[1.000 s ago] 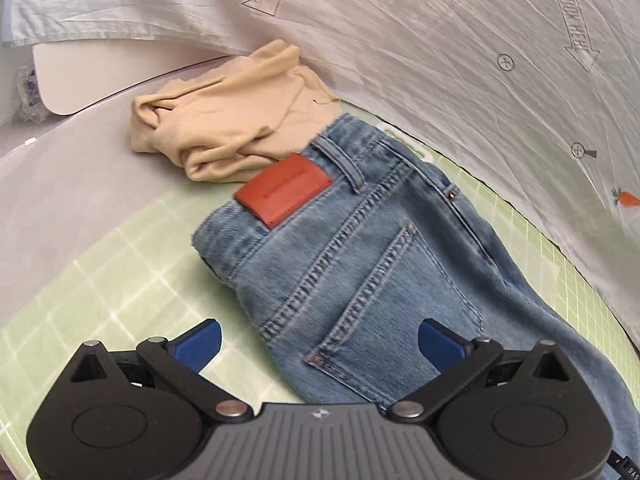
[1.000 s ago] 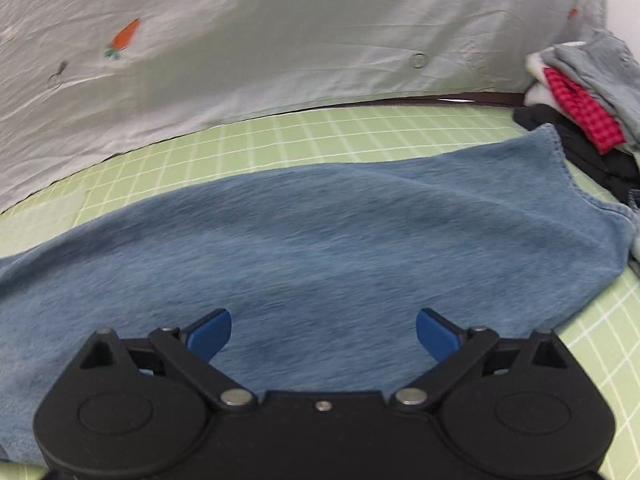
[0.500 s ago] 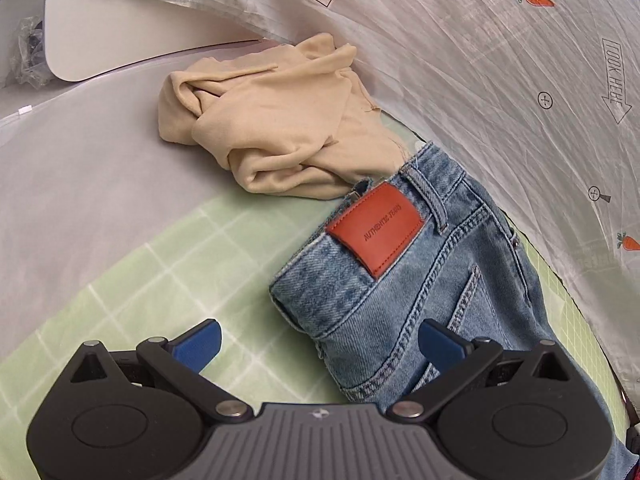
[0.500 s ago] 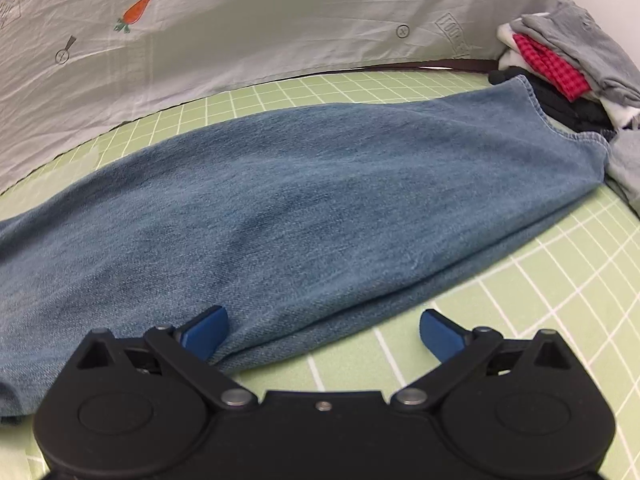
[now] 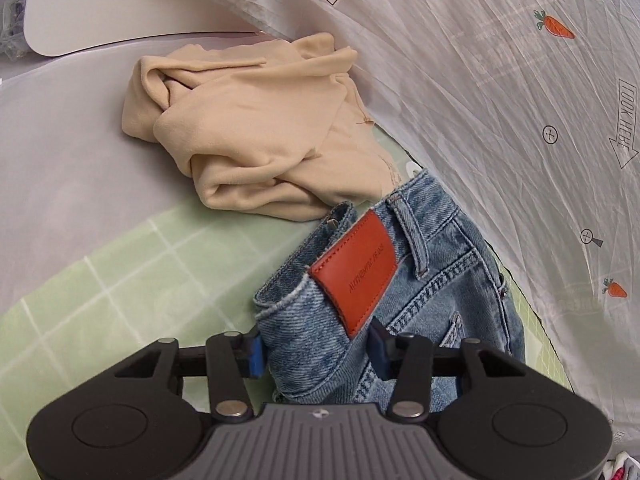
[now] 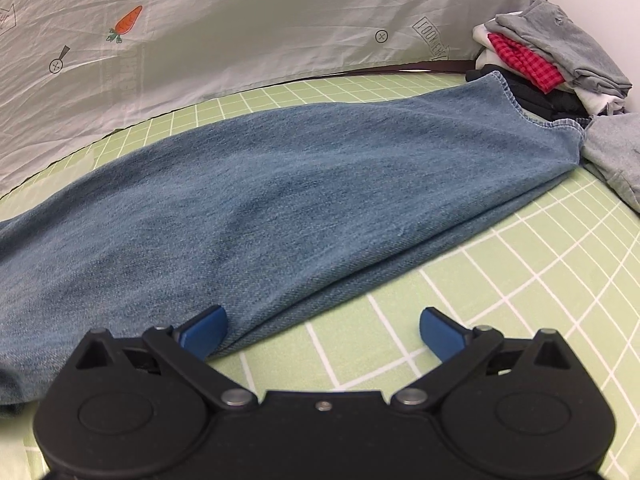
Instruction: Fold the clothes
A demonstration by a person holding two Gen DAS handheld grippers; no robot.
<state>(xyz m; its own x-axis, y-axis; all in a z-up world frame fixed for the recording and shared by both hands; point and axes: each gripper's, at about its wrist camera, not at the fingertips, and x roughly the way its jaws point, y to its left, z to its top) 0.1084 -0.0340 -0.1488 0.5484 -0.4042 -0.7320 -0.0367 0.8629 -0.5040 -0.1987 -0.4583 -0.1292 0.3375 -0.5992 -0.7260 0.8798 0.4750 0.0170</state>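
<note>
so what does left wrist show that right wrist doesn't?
Left wrist only: the jeans' waistband with its red leather patch, a crumpled beige garment beyond it, and the left gripper shut on the waistband.

Right wrist only: the long denim leg laid flat, its hem by a stack of folded clothes, and the right gripper open at the leg's near edge.

Both: the jeans, the green grid mat and the carrot-print sheet behind.
</note>
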